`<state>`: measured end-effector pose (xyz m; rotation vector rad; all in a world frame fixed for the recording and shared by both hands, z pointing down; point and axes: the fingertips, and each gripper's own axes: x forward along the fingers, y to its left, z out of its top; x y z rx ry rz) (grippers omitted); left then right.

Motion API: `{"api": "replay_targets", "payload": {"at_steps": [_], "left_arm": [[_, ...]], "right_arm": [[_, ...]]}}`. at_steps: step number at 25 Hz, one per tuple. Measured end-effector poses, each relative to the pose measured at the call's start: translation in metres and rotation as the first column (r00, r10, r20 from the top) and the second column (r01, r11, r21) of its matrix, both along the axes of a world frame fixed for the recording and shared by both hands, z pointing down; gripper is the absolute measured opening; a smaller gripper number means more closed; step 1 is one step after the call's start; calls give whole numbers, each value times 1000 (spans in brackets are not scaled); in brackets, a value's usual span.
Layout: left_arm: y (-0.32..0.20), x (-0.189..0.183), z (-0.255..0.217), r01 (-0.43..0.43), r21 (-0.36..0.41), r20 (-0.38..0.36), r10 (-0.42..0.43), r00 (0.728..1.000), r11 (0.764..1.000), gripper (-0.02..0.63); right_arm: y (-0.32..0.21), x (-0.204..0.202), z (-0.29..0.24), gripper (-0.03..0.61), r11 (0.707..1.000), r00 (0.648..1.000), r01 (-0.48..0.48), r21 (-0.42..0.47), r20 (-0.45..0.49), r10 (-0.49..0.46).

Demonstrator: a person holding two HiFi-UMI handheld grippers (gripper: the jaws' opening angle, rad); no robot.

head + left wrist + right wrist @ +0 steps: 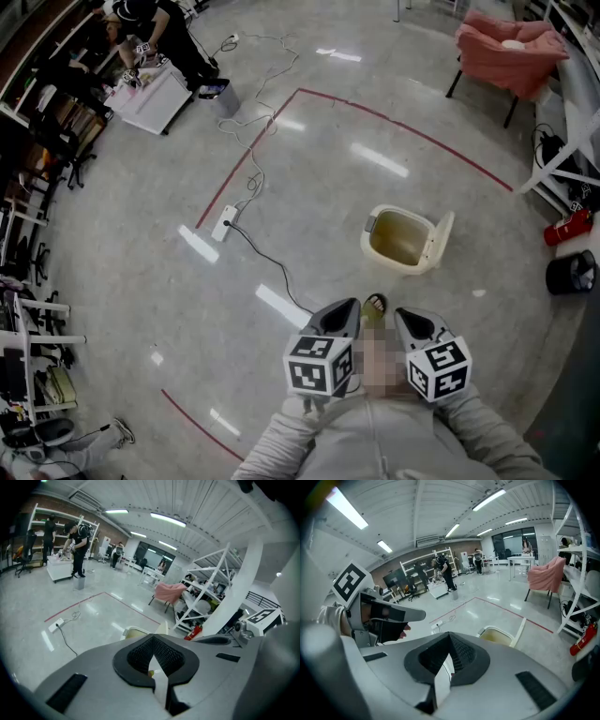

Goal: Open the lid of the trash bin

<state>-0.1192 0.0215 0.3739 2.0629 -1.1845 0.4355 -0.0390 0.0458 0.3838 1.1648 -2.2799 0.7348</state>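
The cream trash bin [398, 239] stands on the grey floor ahead of me, its lid [442, 236] tipped up on the right side and the inside showing. It also appears beyond the jaws as the bin [135, 632] in the left gripper view and the bin [496, 634] in the right gripper view. My left gripper [351, 307] and right gripper [403, 315] are held side by side close to my chest, short of the bin and well above it. Both the left gripper [153, 641] and the right gripper [449, 637] are shut with nothing in them.
A power strip [224, 223] with trailing cables lies left of the bin, inside a red tape line [253, 150]. A pink-draped chair [511, 52] stands far right, with white racks, a fire extinguisher [568, 228] and a black bucket [570, 272] at the right. A person works at a white table [150, 96] far left.
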Motion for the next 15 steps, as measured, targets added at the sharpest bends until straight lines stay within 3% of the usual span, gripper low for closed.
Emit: {"api": "replay_targets", "payload": {"at_steps": [15], "left_arm": [[-1, 6, -9, -10, 26, -4, 11, 1000, 1000, 6]], "right_arm": [[-2, 0, -11, -2, 999, 1000, 25, 42, -13, -25]]}}
